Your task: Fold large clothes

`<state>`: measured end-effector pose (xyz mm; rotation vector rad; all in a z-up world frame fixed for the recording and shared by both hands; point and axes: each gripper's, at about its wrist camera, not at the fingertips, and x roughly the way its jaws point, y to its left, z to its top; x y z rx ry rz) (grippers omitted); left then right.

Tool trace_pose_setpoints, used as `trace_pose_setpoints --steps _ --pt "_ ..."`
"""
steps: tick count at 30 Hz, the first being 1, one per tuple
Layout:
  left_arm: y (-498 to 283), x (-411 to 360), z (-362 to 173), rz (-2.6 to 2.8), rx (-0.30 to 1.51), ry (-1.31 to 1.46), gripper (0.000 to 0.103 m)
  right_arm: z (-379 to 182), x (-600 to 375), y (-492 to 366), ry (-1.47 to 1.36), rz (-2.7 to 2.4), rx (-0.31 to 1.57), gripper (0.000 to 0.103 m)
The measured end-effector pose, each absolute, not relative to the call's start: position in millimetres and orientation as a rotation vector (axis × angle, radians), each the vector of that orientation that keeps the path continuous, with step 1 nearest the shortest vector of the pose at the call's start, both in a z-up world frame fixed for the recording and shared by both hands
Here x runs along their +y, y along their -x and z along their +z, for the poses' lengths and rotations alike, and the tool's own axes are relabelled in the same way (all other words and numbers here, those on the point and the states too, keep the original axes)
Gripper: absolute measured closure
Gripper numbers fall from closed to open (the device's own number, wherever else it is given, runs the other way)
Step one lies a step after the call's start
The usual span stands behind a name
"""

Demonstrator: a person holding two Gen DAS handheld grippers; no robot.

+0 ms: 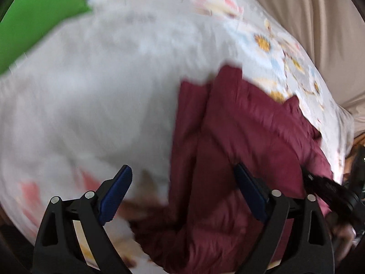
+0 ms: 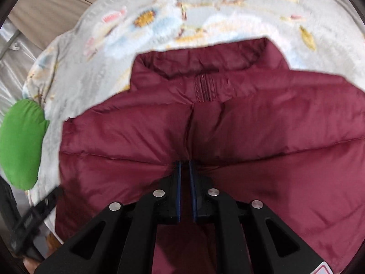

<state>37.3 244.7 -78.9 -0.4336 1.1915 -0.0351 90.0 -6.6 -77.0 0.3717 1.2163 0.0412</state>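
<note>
A maroon puffer jacket [image 2: 228, 123] lies on a grey floral blanket [image 2: 95, 68], collar [image 2: 205, 59] pointing away. My right gripper [image 2: 185, 163] is shut, its blue pads pinching a fold of the jacket near the front seam. In the left wrist view the jacket [image 1: 239, 148] lies bunched at lower right on the blanket [image 1: 91, 91]. My left gripper [image 1: 182, 173] is open and empty, its jaws wide apart above the jacket's left edge. The left view is motion-blurred.
A green cushion [image 2: 20, 143] lies at the blanket's left edge; it also shows in the left wrist view [image 1: 34, 18]. Beige fabric [image 1: 319, 22] lies behind the blanket. The other gripper's black body [image 1: 337, 191] shows at right.
</note>
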Motion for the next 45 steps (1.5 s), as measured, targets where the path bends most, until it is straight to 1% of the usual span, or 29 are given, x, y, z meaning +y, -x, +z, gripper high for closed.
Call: trace_pose_setpoints --steps 2,5,6,7,8,9,10,11,12,14,15,18,21,23,26,28,31,33,37,41,45 --pt "-36 238 -92 -0.07 1.232 0.486 0.013 -84 -6 -93 -0.38 0.048 1.224 0.101" --pt "-40 229 -97 -0.066 1.224 0.468 0.012 -85 -12 -97 -0.419 0.065 1.24 0.102" --pt "-42 226 -96 -0.076 1.222 0.457 0.017 -83 -16 -96 -0.443 0.064 1.244 0.103" --pt "-43 224 -95 -0.092 1.219 0.457 0.023 -74 -25 -92 -0.496 0.048 1.231 0.102" --pt "-45 222 -93 -0.136 1.214 0.47 0.04 -64 -33 -86 -0.532 0.038 1.2 0.101" --pt "-47 220 -91 -0.168 1.22 0.477 0.049 -55 -41 -80 -0.555 0.034 1.166 0.1" --pt "-48 219 -90 -0.171 1.224 0.475 0.054 -47 -49 -74 -0.559 0.023 1.146 0.1" --pt "-47 218 -85 -0.19 1.219 0.487 0.07 -45 -55 -71 -0.555 0.011 1.153 0.1" --pt "-46 217 -80 -0.208 1.21 0.498 0.081 -48 -59 -70 -0.557 0.01 1.174 0.099" --pt "-44 214 -64 -0.242 1.187 0.495 0.09 -70 -59 -72 -0.555 0.036 1.255 0.101" --pt "-43 211 -53 -0.26 1.17 0.494 0.092 -78 -57 -73 -0.547 0.05 1.272 0.103" --pt "-38 197 -14 -0.319 1.108 0.497 0.094 -88 -43 -78 -0.494 0.088 1.253 0.103" --pt "-33 172 25 -0.418 1.04 0.479 0.095 -91 -42 -82 -0.502 0.121 1.252 0.103" --pt "-31 146 43 -0.493 1.021 0.461 0.095 -95 -44 -84 -0.535 0.154 1.25 0.103" --pt "-27 99 56 -0.591 1.018 0.423 0.095 -98 -52 -84 -0.596 0.195 1.258 0.103" --pt "-27 71 62 -0.632 1.009 0.389 0.095 -87 -67 -74 -0.661 0.201 1.24 0.102" --pt "-26 49 68 -0.647 0.998 0.347 0.095 -56 -97 -34 -0.753 0.253 1.146 0.101" --pt "-25 39 69 -0.649 1.001 0.331 0.095 -47 -112 -4 -0.757 0.276 1.157 0.101" --pt "-16 32 67 -0.642 1.009 0.301 0.095 -75 -104 34 -0.867 0.407 1.239 0.101" --pt "-11 12 57 -0.632 1.055 0.253 0.095 -109 -79 28 -0.894 0.486 1.289 0.1" --pt "0 -11 41 -0.628 1.078 0.178 0.095 -127 -73 15 -0.926 0.551 1.298 0.103"
